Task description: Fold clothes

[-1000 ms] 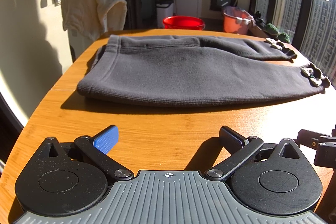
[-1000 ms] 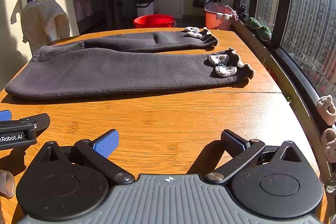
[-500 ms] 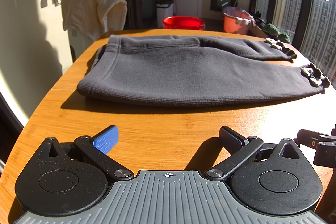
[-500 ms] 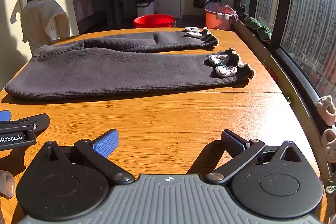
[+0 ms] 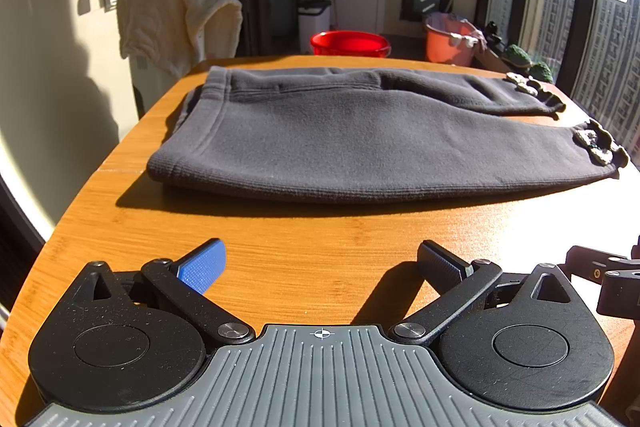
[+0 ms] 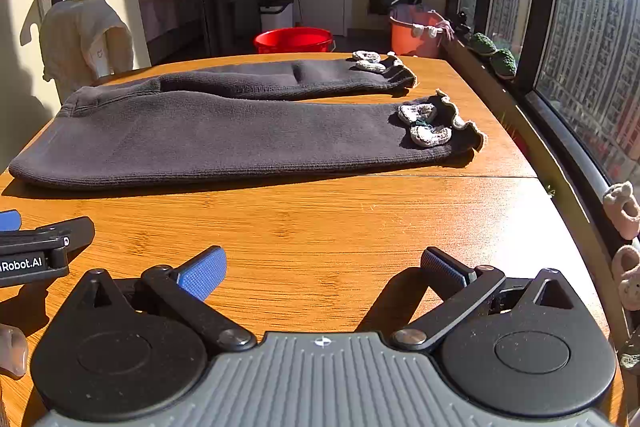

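Note:
A pair of dark grey knit trousers [image 5: 360, 139] [image 6: 224, 135] lies flat on the wooden table [image 5: 300, 251] [image 6: 320, 223], waistband to the left, both legs stretched to the right. Small crocheted flowers [image 6: 424, 125] trim the cuffs. My left gripper [image 5: 320, 261] hovers low over bare wood in front of the near leg, open and empty. My right gripper [image 6: 322, 265] is also open and empty, short of the cuff end. Each gripper's body shows at the edge of the other's view, the left gripper [image 6: 36, 251] beside the right one.
A cream towel [image 5: 176, 11] hangs over a rack behind the table's left end. A red basin [image 5: 350, 43] and an orange bucket [image 5: 450, 41] stand on the floor beyond. Windows and a sill with small plants [image 6: 492, 53] run along the right edge.

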